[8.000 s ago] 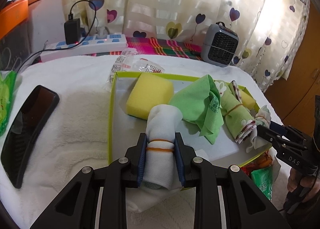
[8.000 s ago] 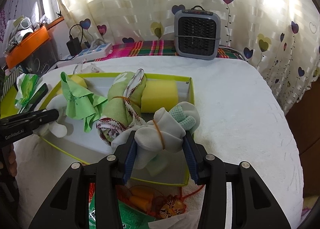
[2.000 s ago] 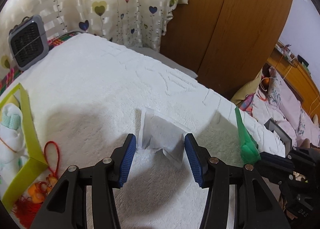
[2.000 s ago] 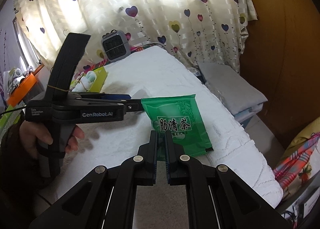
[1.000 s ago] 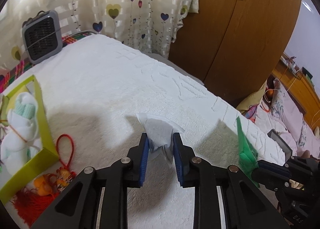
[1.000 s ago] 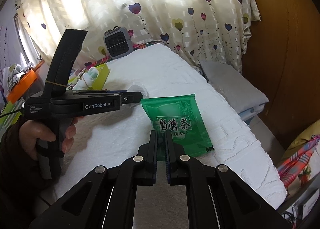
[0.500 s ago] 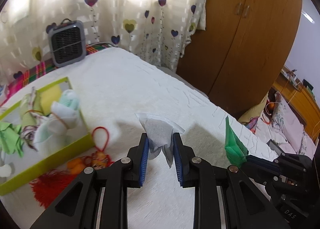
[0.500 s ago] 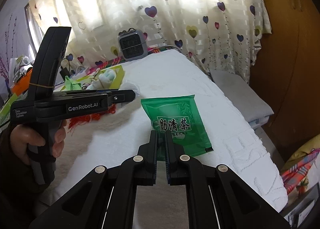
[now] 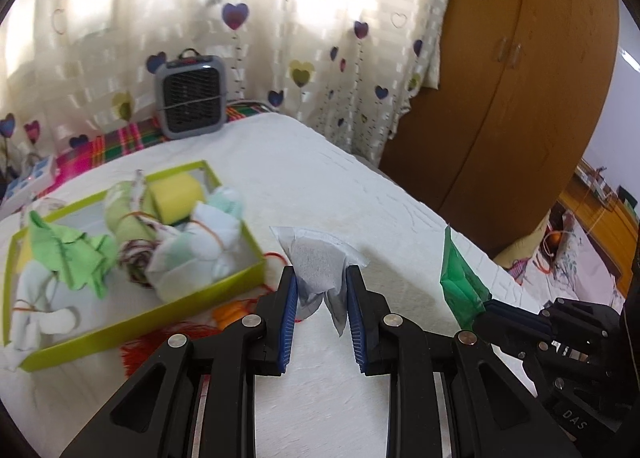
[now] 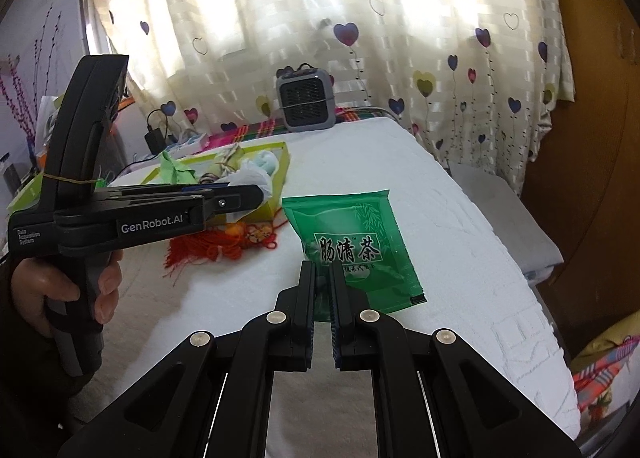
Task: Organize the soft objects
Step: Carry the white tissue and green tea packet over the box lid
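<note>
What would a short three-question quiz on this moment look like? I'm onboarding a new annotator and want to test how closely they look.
1. True or false: the left gripper holds a grey-white sachet.
2. What does the right gripper pinch?
A. a yellow sponge
B. a green tea packet
C. a red tassel
3. Fill in: the rolled cloths and the yellow sponge lie inside the lime-green ____.

Key:
1. True; the sachet sits between its blue pads.
2. B; the jaws are shut on the lower edge of the green tea packet.
3. Tray; the red tassel lies outside it on the white bedcover.
</note>
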